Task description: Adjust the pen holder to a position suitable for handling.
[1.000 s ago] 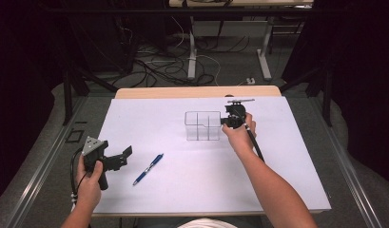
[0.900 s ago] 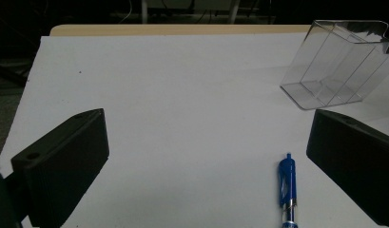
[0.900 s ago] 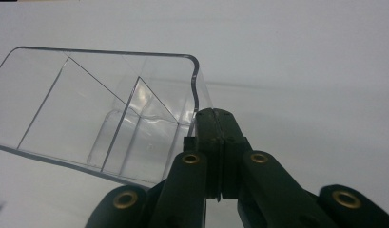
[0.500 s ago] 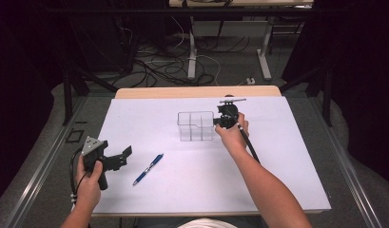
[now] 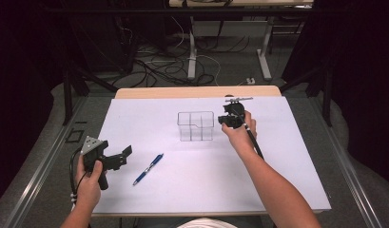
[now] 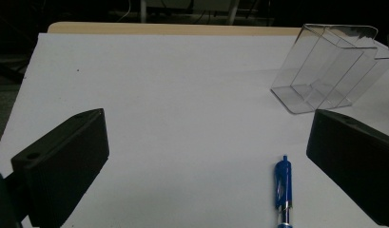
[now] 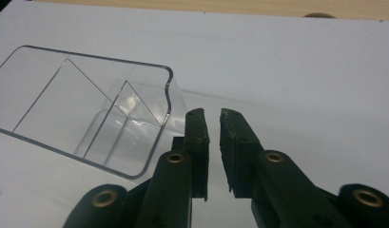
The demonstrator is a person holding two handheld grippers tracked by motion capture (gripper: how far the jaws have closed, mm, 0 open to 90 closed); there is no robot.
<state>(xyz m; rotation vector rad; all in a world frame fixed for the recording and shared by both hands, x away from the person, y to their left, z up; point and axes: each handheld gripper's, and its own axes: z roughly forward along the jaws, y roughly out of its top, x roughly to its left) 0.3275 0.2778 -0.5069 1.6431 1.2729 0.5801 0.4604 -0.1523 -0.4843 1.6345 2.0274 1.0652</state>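
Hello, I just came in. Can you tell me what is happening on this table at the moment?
A person sits at a white-covered table with a gripper in each hand. The right gripper is beside the right wall of a clear plastic organizer, its jaws nearly closed and gripping nothing. The left gripper is held with jaws wide open near the table's left edge, aimed toward a blue pen lying on the surface. The organizer looks empty.

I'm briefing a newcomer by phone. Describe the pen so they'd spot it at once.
Find the white sheet covering the table. On its near left part, between the left gripper and the clear box, lies the pen. It is the one slim blue thing there, lying aslant.
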